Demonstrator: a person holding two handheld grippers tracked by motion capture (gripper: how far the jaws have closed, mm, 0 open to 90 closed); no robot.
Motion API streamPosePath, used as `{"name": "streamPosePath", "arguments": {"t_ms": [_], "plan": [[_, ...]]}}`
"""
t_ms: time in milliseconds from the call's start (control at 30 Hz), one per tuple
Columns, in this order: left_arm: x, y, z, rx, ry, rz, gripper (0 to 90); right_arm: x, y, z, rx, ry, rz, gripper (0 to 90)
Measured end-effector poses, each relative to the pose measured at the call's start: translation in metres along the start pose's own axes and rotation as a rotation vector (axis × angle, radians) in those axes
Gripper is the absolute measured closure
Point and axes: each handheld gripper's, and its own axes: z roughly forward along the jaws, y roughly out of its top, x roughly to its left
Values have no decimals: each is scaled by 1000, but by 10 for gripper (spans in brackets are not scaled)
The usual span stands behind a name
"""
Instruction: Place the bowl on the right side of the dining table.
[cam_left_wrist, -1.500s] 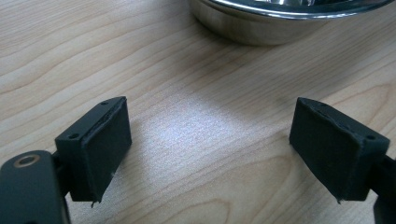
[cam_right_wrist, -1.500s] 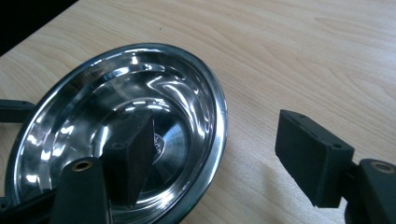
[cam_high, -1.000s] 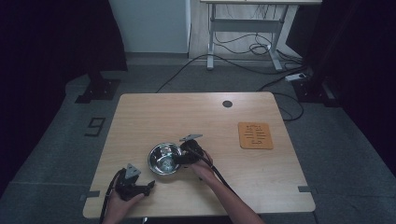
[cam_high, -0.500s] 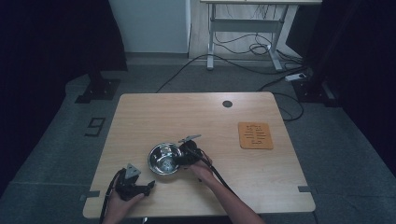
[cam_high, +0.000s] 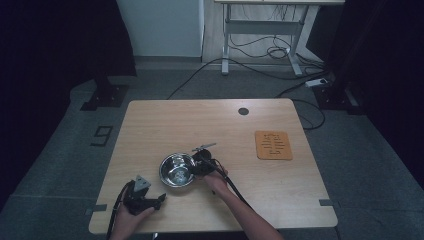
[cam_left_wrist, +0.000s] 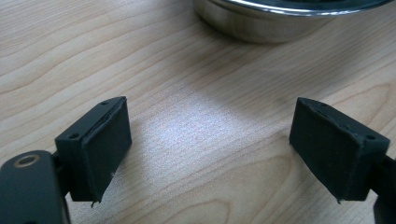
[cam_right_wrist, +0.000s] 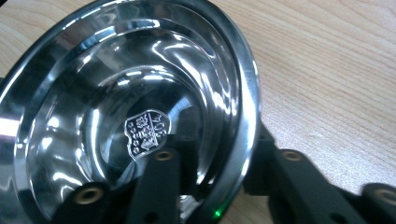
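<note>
Right tool (cam_high: 199, 164) has one jaw inside the steel bowl (cam_high: 177, 170) and one outside its wall, straddling the rim; in the right gripper view the inner jaw lies against the polished inside and the outer jaw sits tight on the rim's far side, so I read it as gripping the bowl (cam_right_wrist: 140, 93). Those jaws have just been closing, with the bowl's wall between them. Left tool (cam_high: 142, 199) rests on the desk (cam_high: 210, 120) near its front edge, jaws wide apart with nothing but bare wood between them (cam_left_wrist: 210, 135); the bowl's outer wall (cam_left_wrist: 280, 23) stands just beyond its tips, apart from them. Bowl sits directly ahead of the right tool's palm, touching it, and up and to the right of the left tool. Orange mat (cam_high: 273, 145) lies well off to the right tool's outer side, nothing on it. My judgement: the grasp looks made or nearly so, the bowl is not yet lifted, and carrying and setting it down remain; the mat is a likely target, though I cannot confirm that. Against the earlier frames, both hands and the bowl are where they were; the closing of the right jaws is the only change.
</note>
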Motion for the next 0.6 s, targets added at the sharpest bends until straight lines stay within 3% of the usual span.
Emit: {"name": "streamPosePath", "arguments": {"t_ms": [100, 367, 600], "plan": [[0, 0, 0, 0, 0, 0, 124, -1, 1, -1, 1, -5, -2, 800], [0, 0, 0, 0, 0, 0, 124, -10, 1, -3, -23, 62, 87, 860], [0, 0, 0, 0, 0, 0, 124, -13, 0, -6, -37, 76, 104, 860]]}}
